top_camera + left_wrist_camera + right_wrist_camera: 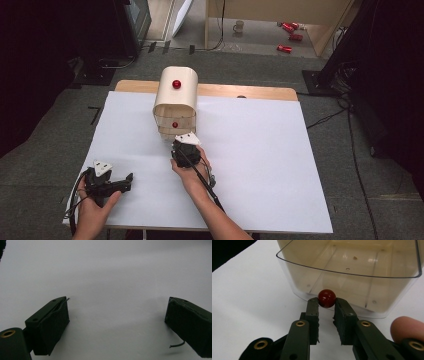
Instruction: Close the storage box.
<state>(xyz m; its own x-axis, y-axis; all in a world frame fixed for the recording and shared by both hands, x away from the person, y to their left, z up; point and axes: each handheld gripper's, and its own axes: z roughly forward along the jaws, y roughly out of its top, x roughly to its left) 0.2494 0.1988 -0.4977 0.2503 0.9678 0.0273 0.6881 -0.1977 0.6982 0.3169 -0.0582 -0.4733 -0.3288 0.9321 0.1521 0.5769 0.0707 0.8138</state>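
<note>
Red knob (326, 298) on the front of a clear plastic drawer (352, 272) sits pinched between the tips of the right gripper (326, 305), jaws narrow, closed on the ball. Drawer is pulled out of a cream rounded cabinet (175, 92) standing near the far edge of the white table (260, 150), left of centre; a second red knob (176, 84) shows on the cabinet's upper part. Left gripper (131, 177) rests by the near left corner, held in the left hand (95, 210), jaws spread wide over bare white surface, nothing between them.
</note>
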